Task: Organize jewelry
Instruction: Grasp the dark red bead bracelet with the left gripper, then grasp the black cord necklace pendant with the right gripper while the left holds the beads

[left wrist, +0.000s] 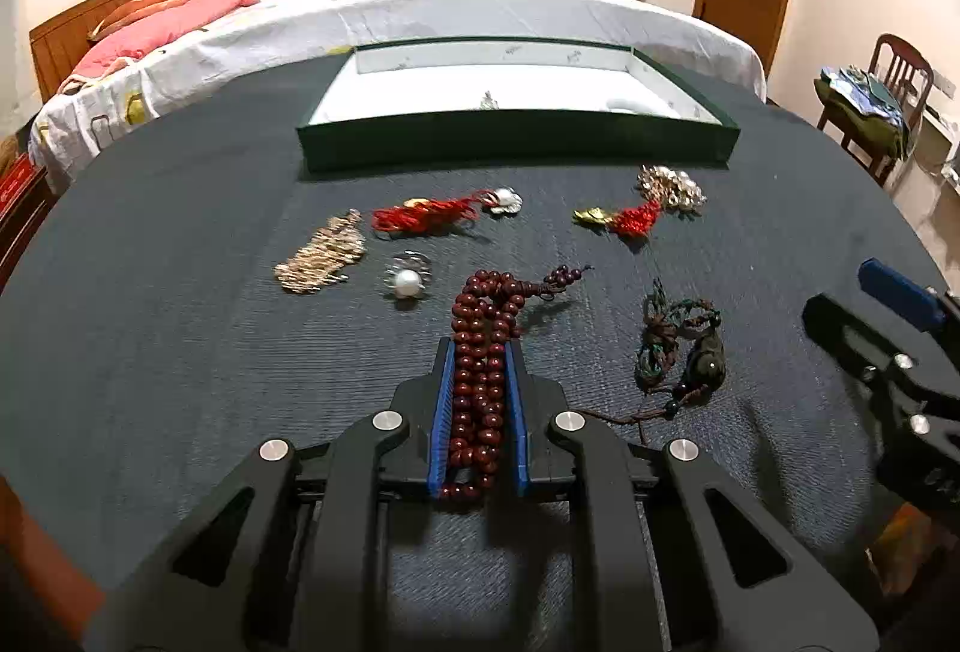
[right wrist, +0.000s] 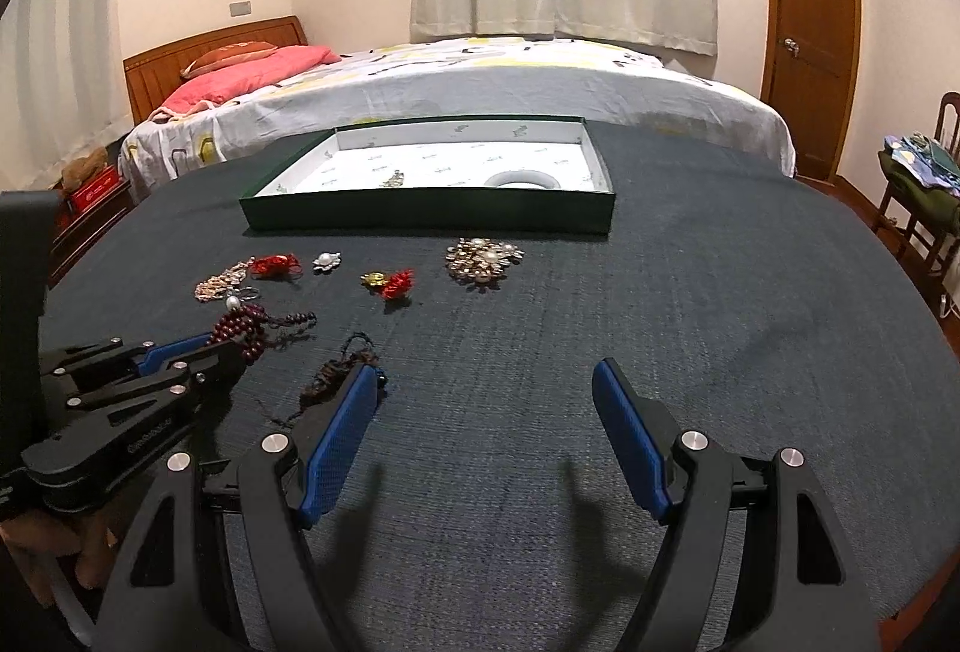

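Observation:
My left gripper (left wrist: 480, 346) is shut on a string of dark red beads (left wrist: 480, 316), which runs lengthwise between the blue pads on the dark cloth. In the right wrist view those red beads (right wrist: 240, 328) stick out past the left gripper's tips. My right gripper (right wrist: 485, 367) stands open over bare cloth with nothing between its fingers. A dark green and brown cord pendant (left wrist: 684, 346) lies between the two grippers, close to the right gripper's left finger (right wrist: 348, 412). A green box (left wrist: 516, 136) with a white inside sits at the far side.
Loose on the cloth: a gold chain piece (left wrist: 321, 253), pearl brooch (left wrist: 410, 280), red tassel (left wrist: 420, 217), small pearl flower (left wrist: 504, 199), gold-and-red knot (left wrist: 624, 220), large gold brooch (right wrist: 485, 259). A white ring (right wrist: 521, 179) lies in the box. A bed (right wrist: 480, 82) stands behind.

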{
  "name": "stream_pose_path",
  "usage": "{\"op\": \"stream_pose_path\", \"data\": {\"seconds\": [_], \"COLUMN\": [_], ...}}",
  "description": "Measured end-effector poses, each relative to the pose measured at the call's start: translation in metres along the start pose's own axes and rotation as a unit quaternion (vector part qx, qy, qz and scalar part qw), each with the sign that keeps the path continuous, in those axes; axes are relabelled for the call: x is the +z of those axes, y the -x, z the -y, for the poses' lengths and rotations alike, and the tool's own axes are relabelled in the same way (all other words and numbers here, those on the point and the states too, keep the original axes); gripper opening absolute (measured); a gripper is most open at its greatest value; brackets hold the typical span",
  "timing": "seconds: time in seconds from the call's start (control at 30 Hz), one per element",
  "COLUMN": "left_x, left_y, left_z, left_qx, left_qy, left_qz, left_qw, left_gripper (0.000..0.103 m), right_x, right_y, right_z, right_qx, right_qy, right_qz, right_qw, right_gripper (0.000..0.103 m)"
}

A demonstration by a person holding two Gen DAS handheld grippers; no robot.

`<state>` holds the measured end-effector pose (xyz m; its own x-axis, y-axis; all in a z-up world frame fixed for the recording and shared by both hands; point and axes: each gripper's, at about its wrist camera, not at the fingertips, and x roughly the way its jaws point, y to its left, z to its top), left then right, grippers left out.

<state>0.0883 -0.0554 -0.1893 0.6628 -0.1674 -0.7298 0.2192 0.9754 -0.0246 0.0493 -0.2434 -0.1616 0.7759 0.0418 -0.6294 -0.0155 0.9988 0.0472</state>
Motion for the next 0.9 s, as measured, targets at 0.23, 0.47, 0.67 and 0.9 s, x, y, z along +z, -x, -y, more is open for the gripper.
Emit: {"op": "stream_pose_path", "data": {"seconds": [0.23, 0.47, 0.67, 0.9], "left_x": [0.000, 0.001, 0.000, 0.000], "left_y": [0.022, 0.023, 0.022, 0.021], "left_z": [-0.018, -0.029, -0.031, -0.030], "left_qx": [0.019, 0.024, 0.021, 0.020], "left_qy": [0.016, 0.031, 0.037, 0.035], "left_qz": [0.016, 0.017, 0.016, 0.013], "left_qw": [0.9996, 0.9991, 0.9990, 0.9991], "left_gripper": [0.016, 0.016, 0.016, 0.016], "right_x": [0.000, 0.000, -0.005, -0.003], "right_y": [-0.010, -0.032, -0.038, -0.038], "right_z": [-0.019, -0.037, -0.038, -0.033], "right_qx": [0.020, 0.024, 0.018, 0.030], "right_qy": [0.013, 0.026, 0.033, 0.023], "right_qz": [-0.019, -0.058, -0.081, -0.077], "right_qw": [1.000, 0.998, 0.996, 0.996], "right_gripper": [0.072, 0.056, 0.050, 0.046]}}
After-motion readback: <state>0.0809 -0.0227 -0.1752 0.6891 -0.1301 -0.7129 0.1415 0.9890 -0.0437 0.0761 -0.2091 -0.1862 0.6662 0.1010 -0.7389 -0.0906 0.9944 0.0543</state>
